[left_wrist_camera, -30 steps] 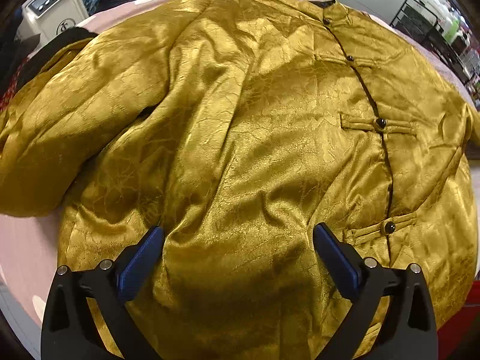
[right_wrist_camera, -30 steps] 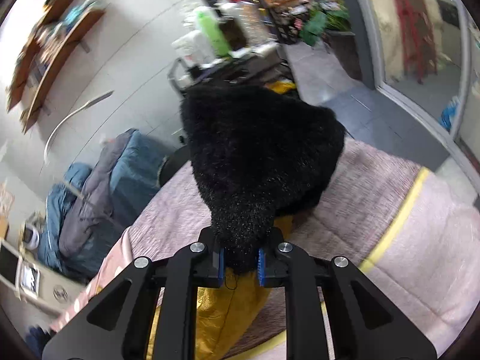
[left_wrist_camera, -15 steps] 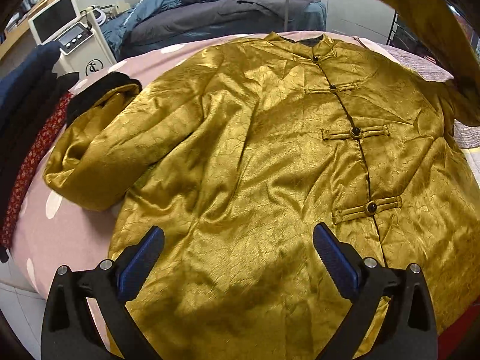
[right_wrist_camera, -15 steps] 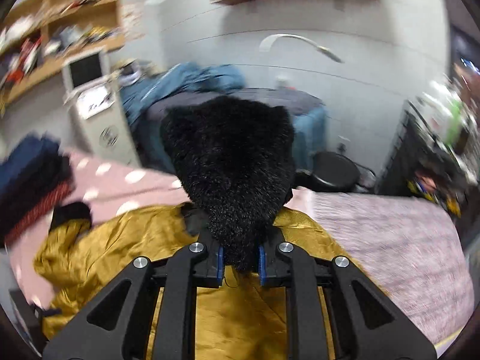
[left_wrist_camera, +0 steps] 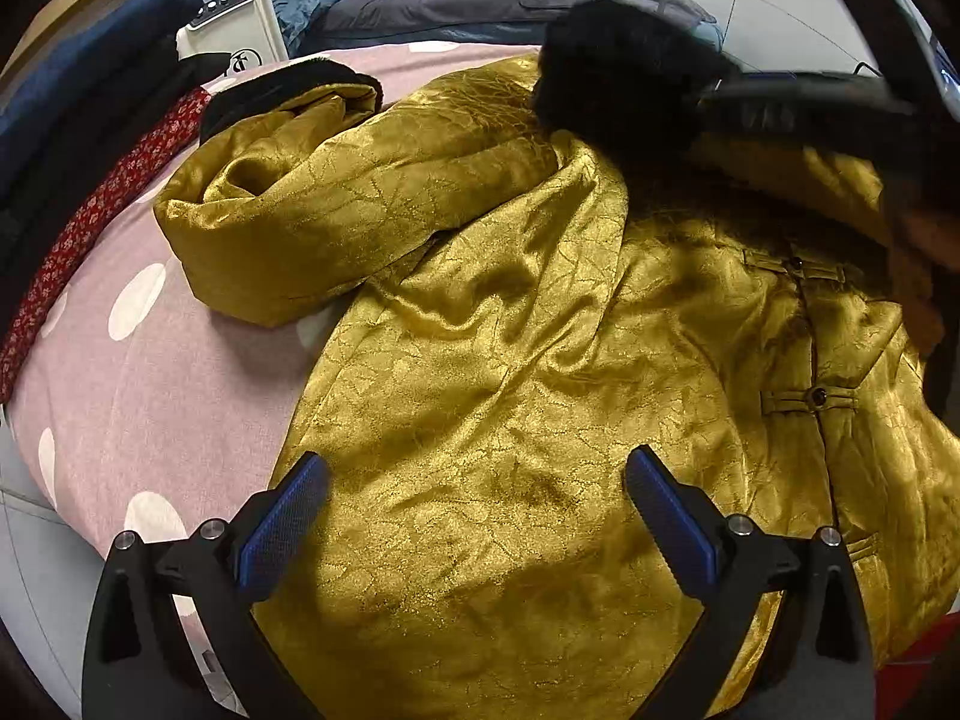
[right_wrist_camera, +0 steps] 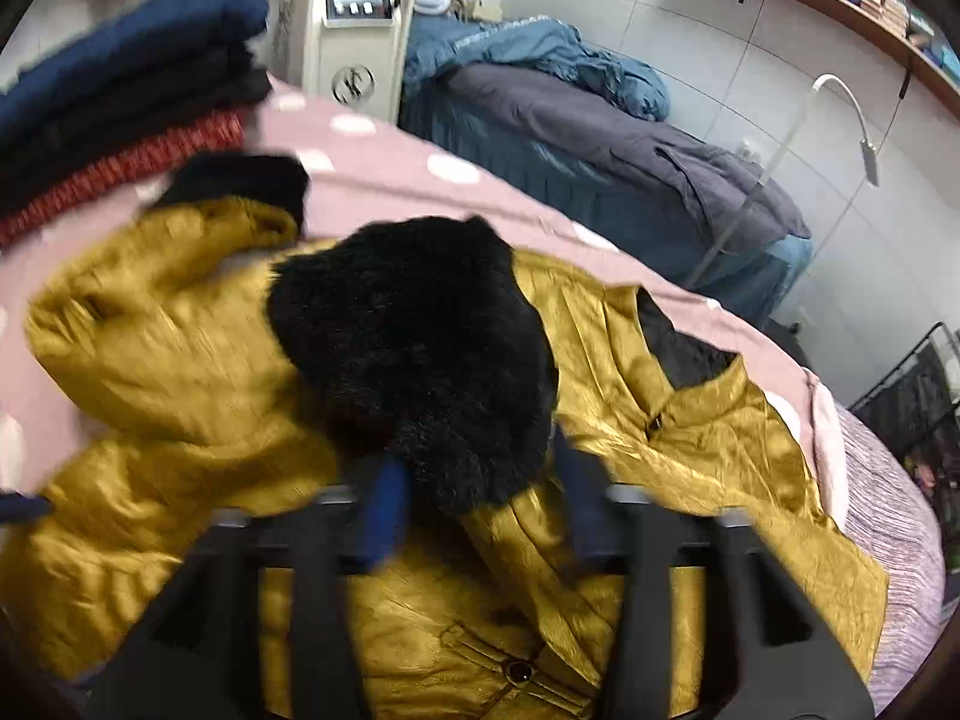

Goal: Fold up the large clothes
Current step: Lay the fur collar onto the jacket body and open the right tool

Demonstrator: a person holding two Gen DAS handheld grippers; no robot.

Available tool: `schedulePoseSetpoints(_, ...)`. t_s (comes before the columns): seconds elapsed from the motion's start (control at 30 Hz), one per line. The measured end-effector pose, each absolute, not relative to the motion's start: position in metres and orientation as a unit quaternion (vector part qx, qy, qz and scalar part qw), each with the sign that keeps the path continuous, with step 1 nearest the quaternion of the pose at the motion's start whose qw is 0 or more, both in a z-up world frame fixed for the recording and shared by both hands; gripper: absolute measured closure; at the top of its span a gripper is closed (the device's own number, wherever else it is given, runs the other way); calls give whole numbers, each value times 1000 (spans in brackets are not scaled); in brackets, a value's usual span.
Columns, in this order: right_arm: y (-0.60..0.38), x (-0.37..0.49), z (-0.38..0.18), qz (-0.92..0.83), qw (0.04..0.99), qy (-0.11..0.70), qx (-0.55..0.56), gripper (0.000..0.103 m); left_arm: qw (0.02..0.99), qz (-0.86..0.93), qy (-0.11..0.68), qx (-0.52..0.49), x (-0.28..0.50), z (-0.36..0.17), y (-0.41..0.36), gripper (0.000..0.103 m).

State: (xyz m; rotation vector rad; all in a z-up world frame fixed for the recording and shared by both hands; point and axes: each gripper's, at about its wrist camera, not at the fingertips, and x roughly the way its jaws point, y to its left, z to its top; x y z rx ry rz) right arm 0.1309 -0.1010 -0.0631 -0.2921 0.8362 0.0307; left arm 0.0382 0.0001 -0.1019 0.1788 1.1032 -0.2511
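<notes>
One gold jacket (left_wrist_camera: 492, 396), two black fur cuffs (right_wrist_camera: 414, 348), two hand-held grippers (left_wrist_camera: 474, 516).

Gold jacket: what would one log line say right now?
jacket: flat on bed | black cuff: folded across chest | right gripper: just opened, cuff released | left gripper: open, empty

Gold brocade jacket (left_wrist_camera: 510, 360) fills most of frame, front up, on pink polka-dot bedspread (left_wrist_camera: 150, 372). Its sleeve (left_wrist_camera: 288, 222) lies bunched at 10 o'clock, black lining at the cuff. Black fur cuff (left_wrist_camera: 612, 78) of the other sleeve rests across jacket's shoulder at 1 o'clock, w/ right gripper (left_wrist_camera: 774, 108) just beside it, blurred. Frog buttons (left_wrist_camera: 816, 397) run down at 3 o'clock. Left gripper (left_wrist_camera: 474, 510) at 6 o'clock, blue pads spread wide, nothing between, above the hem area. Folded navy & red clothes (left_wrist_camera: 90, 138) at 9–10 o'clock.
</notes>
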Motion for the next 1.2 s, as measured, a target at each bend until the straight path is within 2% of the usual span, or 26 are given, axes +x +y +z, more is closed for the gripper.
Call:
schedulePoseSetpoints(0.17, -128, 106, -61, 18, 907, 412, -90, 22, 839, -132, 518, 96, 40, -104, -13, 6)
schedulePoseSetpoints(0.4, -216, 17, -19, -41, 936, 351, -2, 22, 839, -160, 511, 96, 44, -95, -34, 6)
schedulePoseSetpoints(0.67, -366, -127, -67, -142, 861, 437, 216, 22, 828, -187, 518, 99, 31, -93, -32, 6)
schedulePoseSetpoints(0.87, -380, -208, -99, -128, 822, 462, 308, 22, 826, -157, 531, 102, 31, -95, 15, 6)
schedulePoseSetpoints(0.93, -371, -218, -109, -120, 814, 473, 314, 30, 831, -143, 526, 112, 30, -93, 32, 6)
schedulePoseSetpoints(1.03, -349, -219, -115, -93, 816, 486, 300, 34, 832, -132, 528, 112, 28, -94, 57, 6)
schedulePoseSetpoints(1.07, -342, -218, -115, -79, 815, 492, 295, 42, 830, -131, 531, 109, 28, -96, 64, 6)
schedulePoseSetpoints(1.1, -333, -217, -116, -68, 814, 501, 286, 56, 829, -131, 534, 104, 26, -97, 71, 6)
schedulePoseSetpoints(1.13, -325, -215, -117, -67, 814, 510, 270, 64, 826, -134, 539, 94, 24, -99, 78, 6)
schedulePoseSetpoints(1.17, -322, -216, -116, -67, 816, 512, 261, 77, 824, -138, 544, 85, 23, -102, 84, 6)
schedulePoseSetpoints(1.2, -319, -217, -115, -66, 818, 510, 258, 85, 820, -140, 550, 78, 21, -106, 88, 6)
